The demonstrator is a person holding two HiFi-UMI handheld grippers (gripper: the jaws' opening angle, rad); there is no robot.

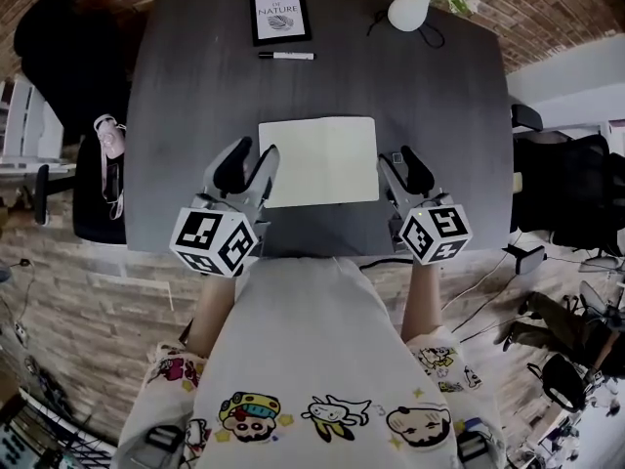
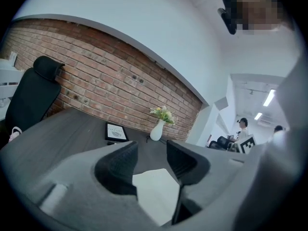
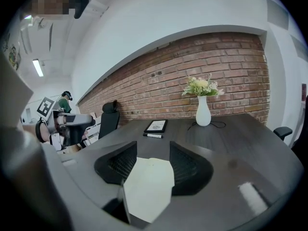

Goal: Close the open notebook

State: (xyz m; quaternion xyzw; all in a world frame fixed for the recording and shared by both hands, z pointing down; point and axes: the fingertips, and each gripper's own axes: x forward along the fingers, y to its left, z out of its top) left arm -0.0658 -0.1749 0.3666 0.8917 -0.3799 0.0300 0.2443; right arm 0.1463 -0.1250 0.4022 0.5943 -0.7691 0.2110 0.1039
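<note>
Notebook (image 1: 318,160) open, blank white pages

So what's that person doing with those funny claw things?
A person holds a gripper in each hand over a dark table. An open notebook lies flat there, white pages up. The left gripper is at its left edge and the right gripper at its right edge. Both have their jaws apart and grip nothing. The notebook isn't closed yet.
</note>
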